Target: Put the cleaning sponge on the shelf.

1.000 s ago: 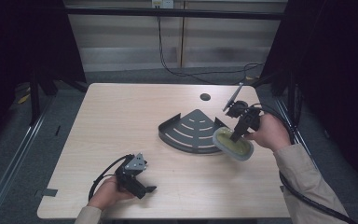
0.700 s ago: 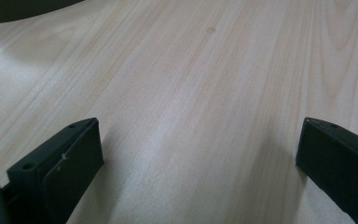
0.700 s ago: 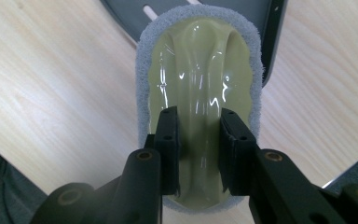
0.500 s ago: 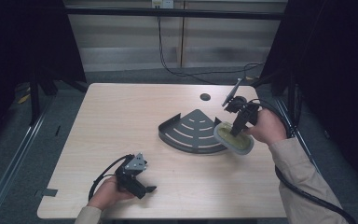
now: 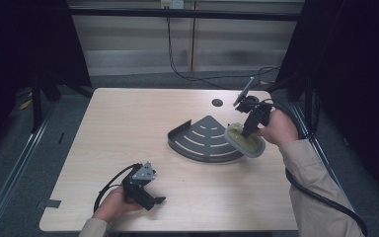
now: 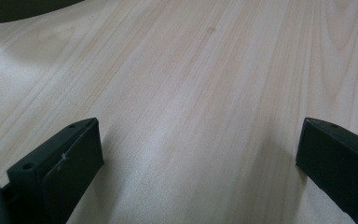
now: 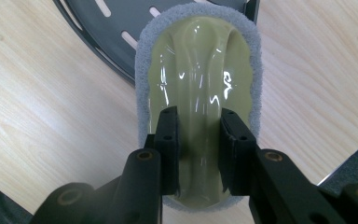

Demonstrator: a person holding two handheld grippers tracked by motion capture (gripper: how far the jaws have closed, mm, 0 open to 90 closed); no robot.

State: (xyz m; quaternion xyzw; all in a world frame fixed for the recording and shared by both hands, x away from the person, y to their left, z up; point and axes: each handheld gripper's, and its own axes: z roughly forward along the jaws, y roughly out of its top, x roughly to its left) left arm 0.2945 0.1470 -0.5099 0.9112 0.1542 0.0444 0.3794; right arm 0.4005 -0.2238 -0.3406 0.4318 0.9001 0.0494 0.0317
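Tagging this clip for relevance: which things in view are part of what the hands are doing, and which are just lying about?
In use:
- scrubber, clamped by its ridge in the right gripper, partly over the rack
- grey fan-shaped rack

Idle:
- left gripper, jaws wide apart over bare table
- round hole in the tabletop
- cables behind the table

Table (image 5: 128, 128): pale wood grain, with one small dark round spot (image 5: 217, 102). Fan-shaped tray (image 5: 202, 140): dark grey, pale curved slots. Scrubber (image 7: 200, 70): glossy olive-yellow handle, grey fibrous rim. Gripper jaws: black. Sleeve (image 5: 316, 192): beige. Cable (image 5: 321, 192): black.
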